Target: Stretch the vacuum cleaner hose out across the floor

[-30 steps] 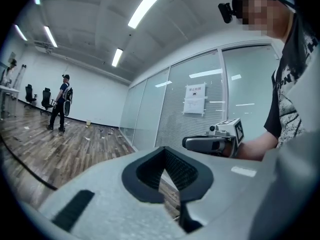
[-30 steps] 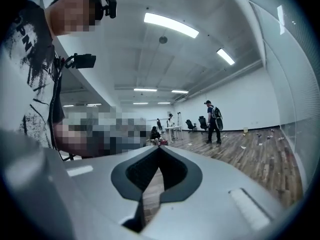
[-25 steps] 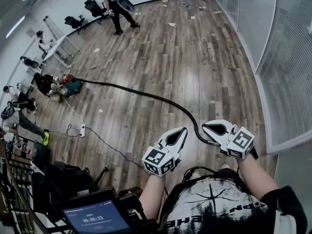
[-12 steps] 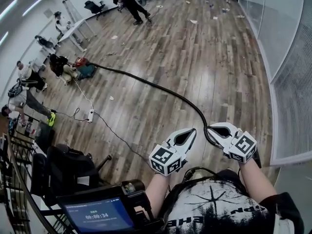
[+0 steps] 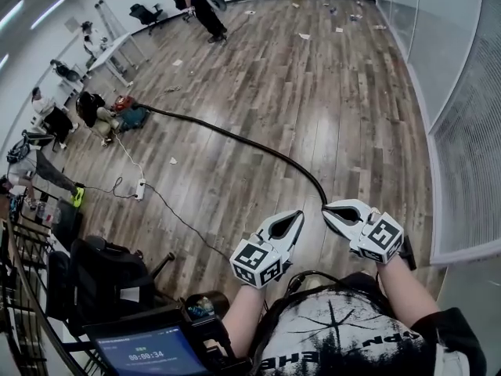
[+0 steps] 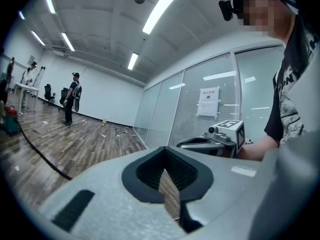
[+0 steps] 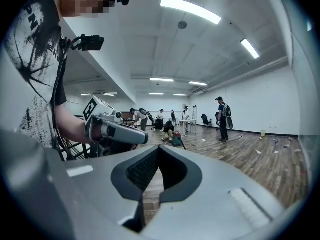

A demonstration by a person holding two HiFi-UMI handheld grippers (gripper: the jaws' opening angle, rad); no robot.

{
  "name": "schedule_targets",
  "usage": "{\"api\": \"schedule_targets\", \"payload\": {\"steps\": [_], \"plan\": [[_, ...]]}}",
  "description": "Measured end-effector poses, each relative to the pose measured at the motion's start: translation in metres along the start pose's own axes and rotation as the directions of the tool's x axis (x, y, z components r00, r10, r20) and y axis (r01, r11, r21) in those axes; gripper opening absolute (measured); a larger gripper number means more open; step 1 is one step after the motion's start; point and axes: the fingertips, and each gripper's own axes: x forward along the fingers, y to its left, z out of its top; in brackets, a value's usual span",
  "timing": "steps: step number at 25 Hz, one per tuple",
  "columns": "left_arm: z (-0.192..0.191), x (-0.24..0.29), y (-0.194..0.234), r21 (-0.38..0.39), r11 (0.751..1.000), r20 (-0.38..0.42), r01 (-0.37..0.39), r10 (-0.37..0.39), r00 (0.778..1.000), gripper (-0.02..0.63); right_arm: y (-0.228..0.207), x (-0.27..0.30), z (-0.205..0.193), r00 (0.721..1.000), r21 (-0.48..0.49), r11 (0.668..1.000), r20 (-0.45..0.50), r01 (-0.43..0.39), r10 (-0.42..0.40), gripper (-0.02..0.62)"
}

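Straighter than before, one hose (image 5: 235, 139) runs toward two clenched, empty tongs: left tongs (image 5: 296, 218), right tongs (image 5: 329, 210).

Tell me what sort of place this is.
Probably a large open office or lab room: it has a wood-plank floor, glass partition walls along one side, and office chairs near a white table at the far end.

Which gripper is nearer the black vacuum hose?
Right. The hose passes just beside the right gripper; the left gripper sits farther off, on the hose's left.
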Motion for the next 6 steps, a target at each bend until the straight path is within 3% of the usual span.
{"api": "schedule_targets", "payload": {"steps": [6], "plan": [[0.0034, -0.0062, 0.0054, -0.004, 1.0, 0.01, -0.021, 0.021, 1.0, 0.0, 0.0028, 0.0059, -0.0009, 1.0, -0.044, 0.999, -0.008, -0.009, 0.009, 0.006]]}}
